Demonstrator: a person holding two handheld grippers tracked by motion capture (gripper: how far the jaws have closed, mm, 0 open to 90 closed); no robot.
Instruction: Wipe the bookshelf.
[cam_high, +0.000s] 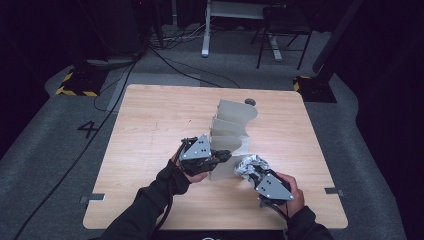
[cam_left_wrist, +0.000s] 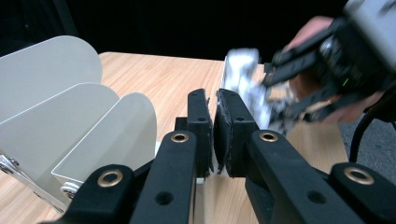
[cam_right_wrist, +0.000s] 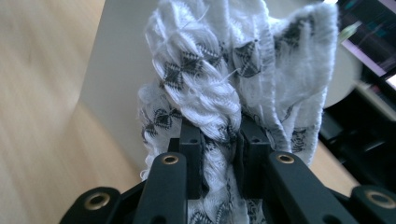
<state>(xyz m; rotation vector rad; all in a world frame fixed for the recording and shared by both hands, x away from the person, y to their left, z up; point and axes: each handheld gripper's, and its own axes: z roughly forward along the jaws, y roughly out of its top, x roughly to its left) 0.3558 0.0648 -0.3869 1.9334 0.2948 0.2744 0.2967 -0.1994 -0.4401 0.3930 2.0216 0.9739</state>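
At the counter's (cam_high: 150, 125) near edge, beside the divider rack (cam_high: 232, 132) | left gripper (cam_high: 224, 156): fingers pinch the rack's nearest panel, steadying it | right gripper (cam_right_wrist: 219, 140): fingers pinch a patterned white sock (cam_right_wrist: 224, 84) | progress: sock lifted, not yet slotted; rack compartments look empty | right gripper view adds the sock's black diamond pattern; high view gives the layout
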